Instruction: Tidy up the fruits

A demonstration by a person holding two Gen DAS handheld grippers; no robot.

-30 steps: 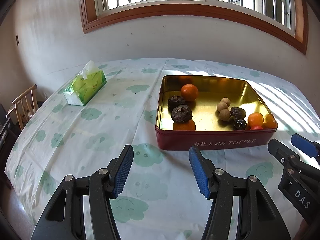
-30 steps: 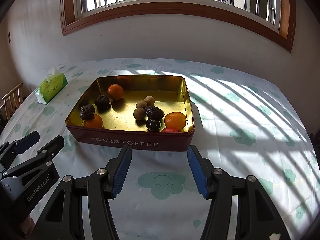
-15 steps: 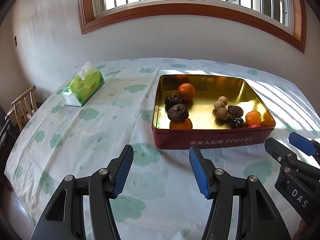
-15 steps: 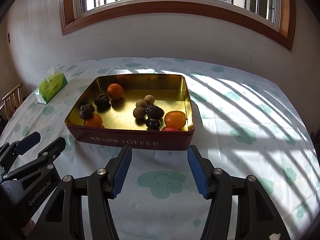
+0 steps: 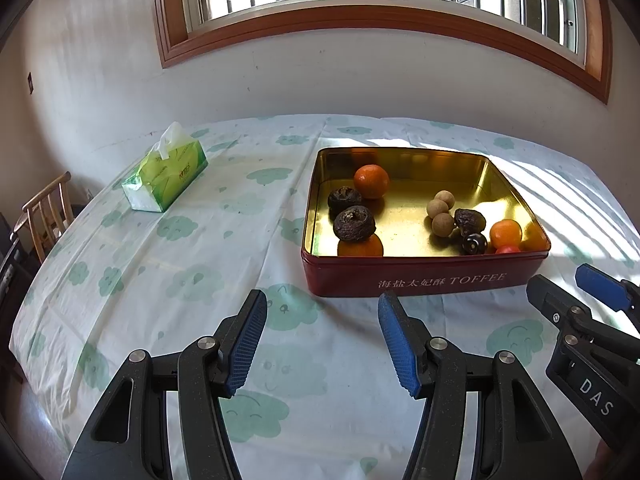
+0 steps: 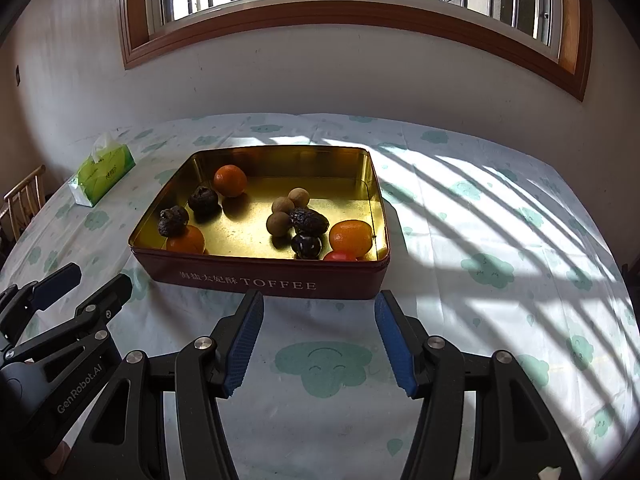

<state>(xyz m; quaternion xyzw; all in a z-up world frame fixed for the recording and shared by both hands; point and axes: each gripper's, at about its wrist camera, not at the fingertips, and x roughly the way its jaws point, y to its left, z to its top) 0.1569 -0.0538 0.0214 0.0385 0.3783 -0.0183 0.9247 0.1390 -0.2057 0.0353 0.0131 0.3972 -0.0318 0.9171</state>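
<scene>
While both jaws gape empty, toffee tin (image 5: 424, 280) ahead, seemingly untouched.

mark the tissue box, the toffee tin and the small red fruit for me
tissue box (image 5: 166, 176), left wrist view, on its green top face.
toffee tin (image 6: 256, 280), right wrist view, on its red front wall by the lettering.
small red fruit (image 6: 339, 256), right wrist view, on its visible top behind the front wall.

- The tin (image 5: 424, 280) carries white lettering on its red front wall: Chinese characters followed by "TOFFEE", readable in both views (image 6: 248, 282).
- The right gripper (image 5: 576, 292) shows "DAS" in white on its black body.
- The left gripper (image 6: 90, 282) shows "GenRobot.AI" on its arm.
- The tissue box (image 5: 166, 176) has print too small to read.
</scene>
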